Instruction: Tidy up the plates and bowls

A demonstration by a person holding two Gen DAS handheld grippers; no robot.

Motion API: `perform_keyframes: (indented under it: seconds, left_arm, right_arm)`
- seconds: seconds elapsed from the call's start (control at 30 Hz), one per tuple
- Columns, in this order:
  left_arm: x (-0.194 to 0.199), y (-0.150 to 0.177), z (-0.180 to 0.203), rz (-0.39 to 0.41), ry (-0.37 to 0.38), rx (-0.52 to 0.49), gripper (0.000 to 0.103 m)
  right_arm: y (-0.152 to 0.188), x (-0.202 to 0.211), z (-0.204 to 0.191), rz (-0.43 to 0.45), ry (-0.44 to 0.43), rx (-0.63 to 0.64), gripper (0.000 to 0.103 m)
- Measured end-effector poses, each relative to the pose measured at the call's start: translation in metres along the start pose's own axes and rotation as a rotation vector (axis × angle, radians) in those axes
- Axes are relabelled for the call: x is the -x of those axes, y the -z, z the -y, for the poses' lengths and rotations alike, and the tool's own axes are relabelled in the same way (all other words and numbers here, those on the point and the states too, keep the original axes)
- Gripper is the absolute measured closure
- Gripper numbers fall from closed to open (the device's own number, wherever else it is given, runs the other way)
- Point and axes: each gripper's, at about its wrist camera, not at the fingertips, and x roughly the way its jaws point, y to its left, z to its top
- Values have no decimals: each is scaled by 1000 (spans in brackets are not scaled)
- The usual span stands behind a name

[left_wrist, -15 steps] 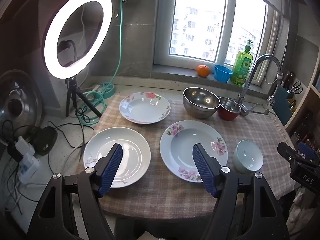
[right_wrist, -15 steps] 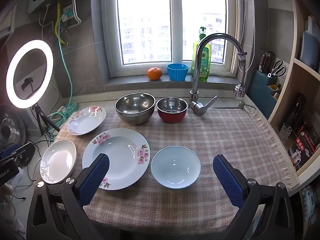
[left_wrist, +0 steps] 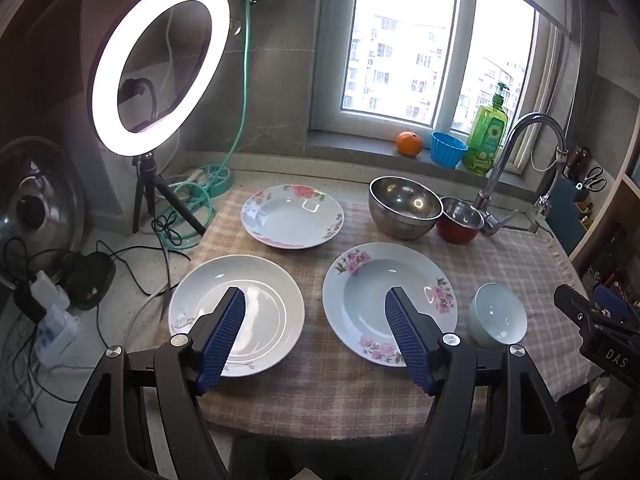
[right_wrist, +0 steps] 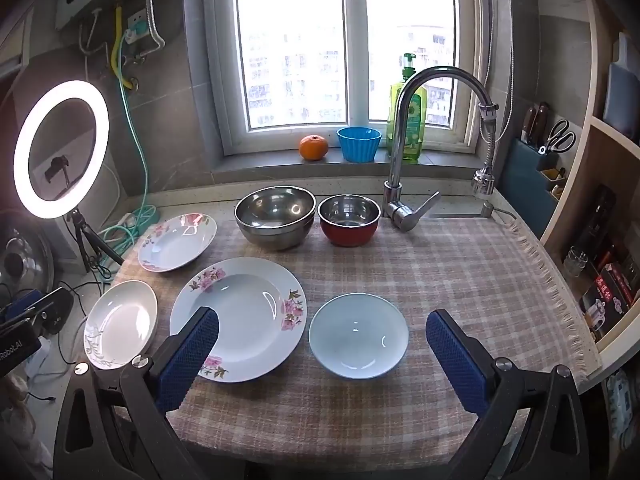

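Jaws of left gripper point(left_wrist: 314, 334) and right gripper point(right_wrist: 322, 354) spread, empty, partly hiding plates' near rims

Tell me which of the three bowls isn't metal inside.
The pale blue bowl nearest the right gripper; the large steel bowl and red-sided bowl both have shiny steel interiors.

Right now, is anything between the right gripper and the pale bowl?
Nothing visible. The right gripper is open and empty above the cloth, and the pale bowl sits straight ahead, apart from the flowered plate beside it.
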Motion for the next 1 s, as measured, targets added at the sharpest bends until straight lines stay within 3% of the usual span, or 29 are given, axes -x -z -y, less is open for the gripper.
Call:
perform_keyframes:
  seconds: [1.0]
  left_arm:
    - [-4, -1, 1, 1, -1, 3, 31]
  right_arm:
    - [1, -3, -3, -7, 0, 0, 0]
